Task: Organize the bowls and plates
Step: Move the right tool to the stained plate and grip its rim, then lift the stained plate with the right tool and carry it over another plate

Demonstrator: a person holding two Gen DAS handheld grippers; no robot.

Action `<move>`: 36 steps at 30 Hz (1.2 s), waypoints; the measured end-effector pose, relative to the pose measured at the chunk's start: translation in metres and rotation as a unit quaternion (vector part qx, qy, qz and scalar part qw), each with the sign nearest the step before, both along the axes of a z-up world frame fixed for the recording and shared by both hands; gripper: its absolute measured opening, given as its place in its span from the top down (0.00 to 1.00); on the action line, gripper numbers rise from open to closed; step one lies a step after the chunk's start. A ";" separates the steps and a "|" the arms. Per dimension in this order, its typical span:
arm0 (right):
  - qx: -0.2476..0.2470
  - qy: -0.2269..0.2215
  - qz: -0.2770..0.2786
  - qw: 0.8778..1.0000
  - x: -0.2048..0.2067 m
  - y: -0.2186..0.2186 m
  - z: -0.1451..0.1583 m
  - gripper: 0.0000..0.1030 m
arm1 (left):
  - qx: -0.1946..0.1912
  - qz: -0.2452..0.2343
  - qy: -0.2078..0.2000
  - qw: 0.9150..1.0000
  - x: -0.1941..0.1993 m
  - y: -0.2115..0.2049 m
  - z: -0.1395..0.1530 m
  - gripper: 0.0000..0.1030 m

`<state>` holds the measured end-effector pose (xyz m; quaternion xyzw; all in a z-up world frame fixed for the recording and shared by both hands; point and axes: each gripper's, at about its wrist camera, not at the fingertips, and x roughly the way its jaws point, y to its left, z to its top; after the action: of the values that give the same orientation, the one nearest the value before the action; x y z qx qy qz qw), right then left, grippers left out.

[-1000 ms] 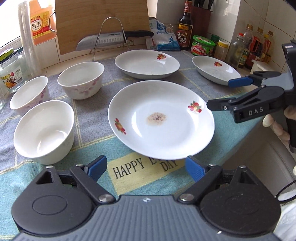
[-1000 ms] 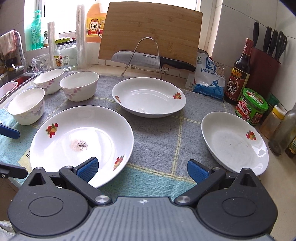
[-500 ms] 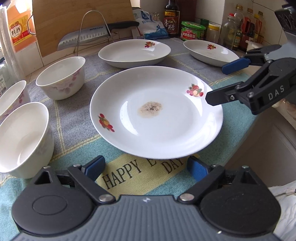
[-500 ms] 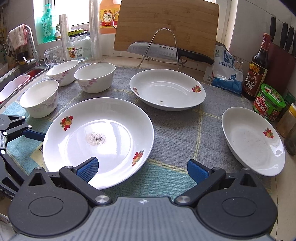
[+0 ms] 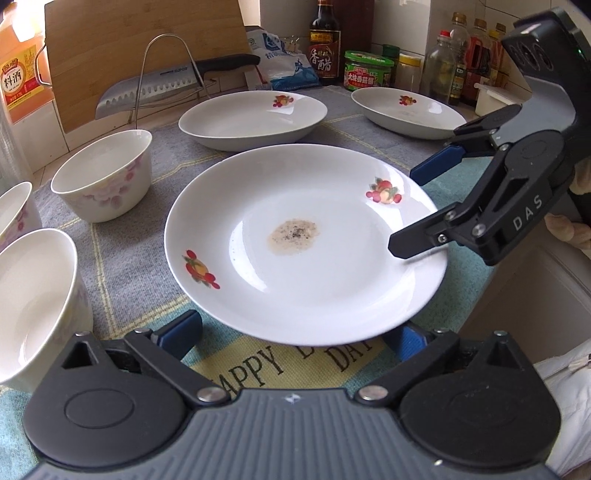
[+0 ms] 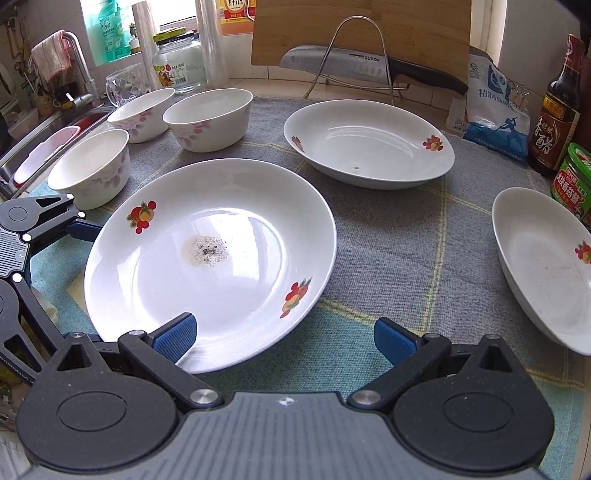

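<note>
A large white plate (image 5: 303,240) with fruit decals and a brown stain in its middle lies on the cloth. My left gripper (image 5: 293,336) is at its near rim, jaws opening wide. The rim lies between the blue pads (image 5: 181,332), which do not press on it. My right gripper (image 6: 284,338) stands open at the plate's (image 6: 210,258) other side, its left finger over the rim. In the left wrist view the right gripper (image 5: 421,206) reaches in from the right. Two deeper plates (image 6: 369,144) (image 6: 543,269) lie behind and to the right. Three bowls (image 6: 208,118) (image 6: 140,112) (image 6: 88,166) stand at the left.
A knife on a wire rack (image 6: 354,62) and a cutting board (image 6: 362,29) stand at the back. Sauce bottles (image 6: 557,110), a green jar (image 6: 574,177) and a salt bag (image 6: 491,107) line the right wall. A sink (image 6: 48,147) lies beyond the bowls.
Both grippers have sunk and closed in on the large plate. The left jaws have spread wider. The right gripper's finger now hangs over the plate's rim.
</note>
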<state>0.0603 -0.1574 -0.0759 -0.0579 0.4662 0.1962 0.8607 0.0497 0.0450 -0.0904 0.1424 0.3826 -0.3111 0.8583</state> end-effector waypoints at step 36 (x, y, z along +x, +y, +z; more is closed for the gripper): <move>0.046 0.036 0.107 0.993 0.058 0.013 -0.007 0.01 | -0.021 -0.087 -0.019 0.996 0.010 0.008 -0.003 0.01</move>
<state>0.1183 -0.1444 -0.0825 -0.0602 0.4785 0.3104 0.8192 0.0592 0.0531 -0.0936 0.1625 0.3460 -0.3897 0.8379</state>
